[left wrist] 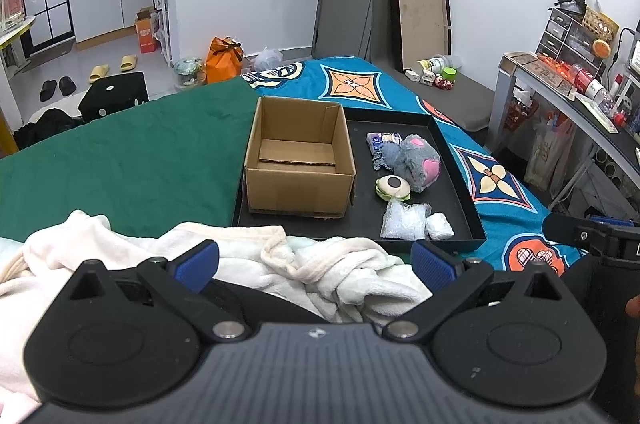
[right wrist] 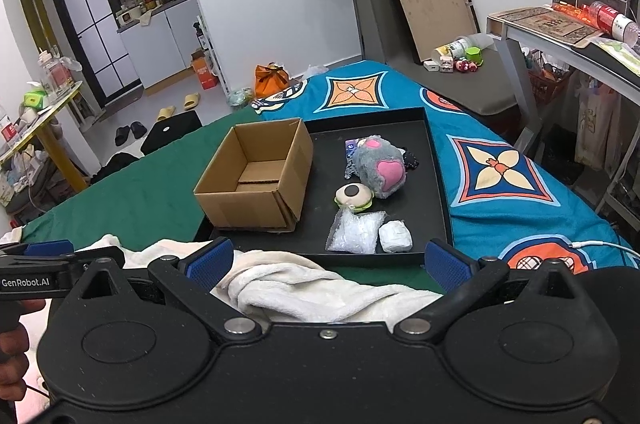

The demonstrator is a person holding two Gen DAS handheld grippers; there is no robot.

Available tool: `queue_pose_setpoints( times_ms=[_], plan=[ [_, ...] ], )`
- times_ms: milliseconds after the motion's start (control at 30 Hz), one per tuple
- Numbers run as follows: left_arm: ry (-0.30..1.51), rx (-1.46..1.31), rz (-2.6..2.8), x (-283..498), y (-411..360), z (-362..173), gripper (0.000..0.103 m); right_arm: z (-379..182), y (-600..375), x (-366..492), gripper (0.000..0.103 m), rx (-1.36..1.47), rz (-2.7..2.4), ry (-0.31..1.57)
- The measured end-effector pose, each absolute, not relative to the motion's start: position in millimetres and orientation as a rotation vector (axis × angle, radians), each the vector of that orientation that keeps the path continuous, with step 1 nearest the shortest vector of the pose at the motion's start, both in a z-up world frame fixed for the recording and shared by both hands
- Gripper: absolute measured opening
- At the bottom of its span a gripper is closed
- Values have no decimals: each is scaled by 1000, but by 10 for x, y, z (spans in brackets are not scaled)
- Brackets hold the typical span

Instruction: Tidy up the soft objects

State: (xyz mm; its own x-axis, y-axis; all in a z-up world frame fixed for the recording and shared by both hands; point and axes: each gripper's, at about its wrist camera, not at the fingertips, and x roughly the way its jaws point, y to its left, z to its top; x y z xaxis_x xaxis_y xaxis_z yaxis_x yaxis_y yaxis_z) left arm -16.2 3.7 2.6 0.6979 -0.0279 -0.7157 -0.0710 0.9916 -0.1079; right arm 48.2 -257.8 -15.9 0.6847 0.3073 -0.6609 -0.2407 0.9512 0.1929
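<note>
From the left wrist, the left claw (left wrist: 314, 262) gapes wide over a crumpled white blanket (left wrist: 320, 264), nothing held. Ahead, the cardboard box (left wrist: 298, 165) sits empty in the black tray (left wrist: 456, 179) beside a grey plush (left wrist: 420, 161). Right wrist now: the right claw (right wrist: 328, 264) is spread too, the plush (right wrist: 378, 169) well ahead. It looks light and squashy, best pinched across its body

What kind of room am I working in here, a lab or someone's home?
Most likely a small lived-in flat, not a lab. The work surface looks like a bed with a patterned blue cover, slippers lie on the floor, and a kitchen nook with cabinets opens off the same room.
</note>
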Motion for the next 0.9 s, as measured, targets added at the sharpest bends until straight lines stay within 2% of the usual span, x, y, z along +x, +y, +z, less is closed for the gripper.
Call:
queue_pose_setpoints(
  times_ms=[900],
  plan=[
    [868,-147,61,392,163,-121,101,-311,-2553,1032,103,20,318,828]
  ],
)
